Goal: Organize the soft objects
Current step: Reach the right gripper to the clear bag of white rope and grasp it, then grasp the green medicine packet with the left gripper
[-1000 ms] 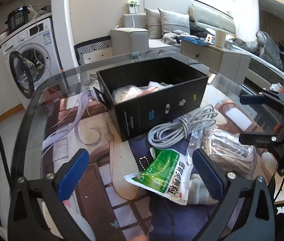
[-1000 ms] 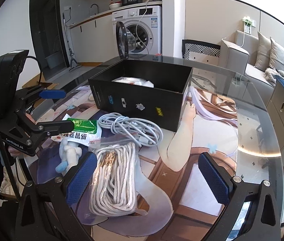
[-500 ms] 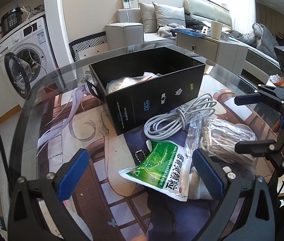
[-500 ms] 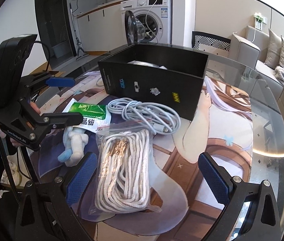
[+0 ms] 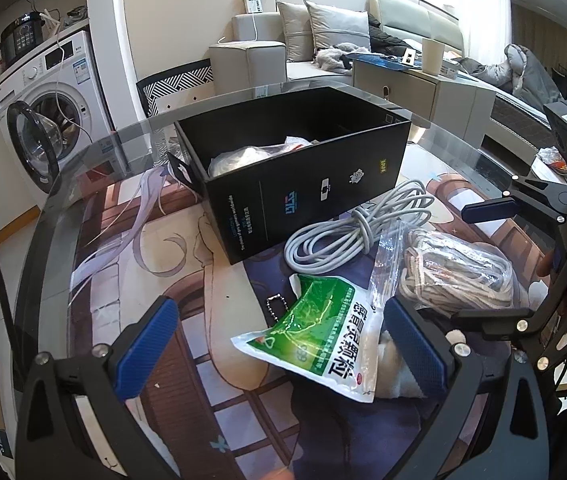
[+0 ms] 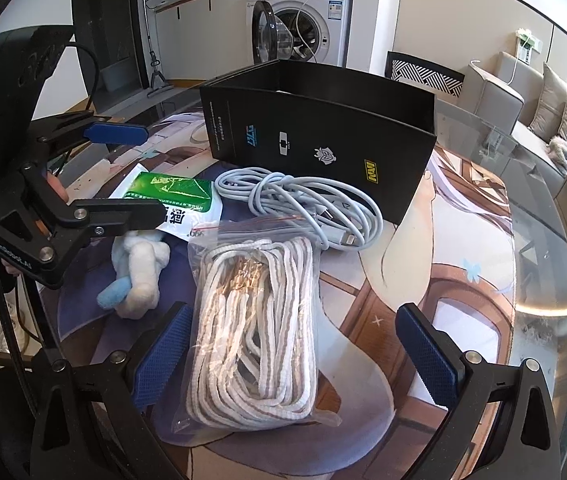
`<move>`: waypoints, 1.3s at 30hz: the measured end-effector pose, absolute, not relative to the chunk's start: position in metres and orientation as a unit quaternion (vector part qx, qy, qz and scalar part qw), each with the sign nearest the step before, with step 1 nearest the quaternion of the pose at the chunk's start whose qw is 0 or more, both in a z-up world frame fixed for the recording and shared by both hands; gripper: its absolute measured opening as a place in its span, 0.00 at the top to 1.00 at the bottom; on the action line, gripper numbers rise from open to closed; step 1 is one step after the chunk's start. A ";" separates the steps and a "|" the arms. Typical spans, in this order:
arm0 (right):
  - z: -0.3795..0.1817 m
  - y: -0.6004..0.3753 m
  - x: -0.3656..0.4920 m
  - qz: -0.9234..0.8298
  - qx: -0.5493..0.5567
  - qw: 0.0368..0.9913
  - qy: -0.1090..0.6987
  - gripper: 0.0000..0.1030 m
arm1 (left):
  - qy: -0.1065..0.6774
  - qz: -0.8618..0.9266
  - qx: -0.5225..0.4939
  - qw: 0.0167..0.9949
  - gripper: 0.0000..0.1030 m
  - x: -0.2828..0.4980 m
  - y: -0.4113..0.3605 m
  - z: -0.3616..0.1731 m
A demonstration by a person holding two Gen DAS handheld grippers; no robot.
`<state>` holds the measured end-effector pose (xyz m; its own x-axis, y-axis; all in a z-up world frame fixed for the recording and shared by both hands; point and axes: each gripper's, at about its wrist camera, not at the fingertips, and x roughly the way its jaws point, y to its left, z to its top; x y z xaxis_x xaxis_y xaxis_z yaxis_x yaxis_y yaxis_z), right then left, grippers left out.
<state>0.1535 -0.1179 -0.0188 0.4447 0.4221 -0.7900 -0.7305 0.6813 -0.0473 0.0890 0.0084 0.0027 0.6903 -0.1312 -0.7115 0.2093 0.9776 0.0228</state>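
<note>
Both tongs are hanging wide and empty: the left tongs (image 5: 279, 344) over the green packet (image 5: 315, 344), the right tongs (image 6: 295, 352) over the bagged rope (image 6: 255, 332), lying on the desk (image 6: 483, 280) near the black box (image 6: 319, 136)

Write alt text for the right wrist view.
An open hand-held gripper hovers over a clear bag of white rope on a glass table. Beyond lie a grey cable, green packet, plush toy and black box.
</note>
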 end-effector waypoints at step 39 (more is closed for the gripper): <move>0.017 -0.137 0.139 0.401 -0.175 0.834 0.336 0.55 | 0.401 -0.101 0.021 0.910 0.00 0.093 0.012 -0.008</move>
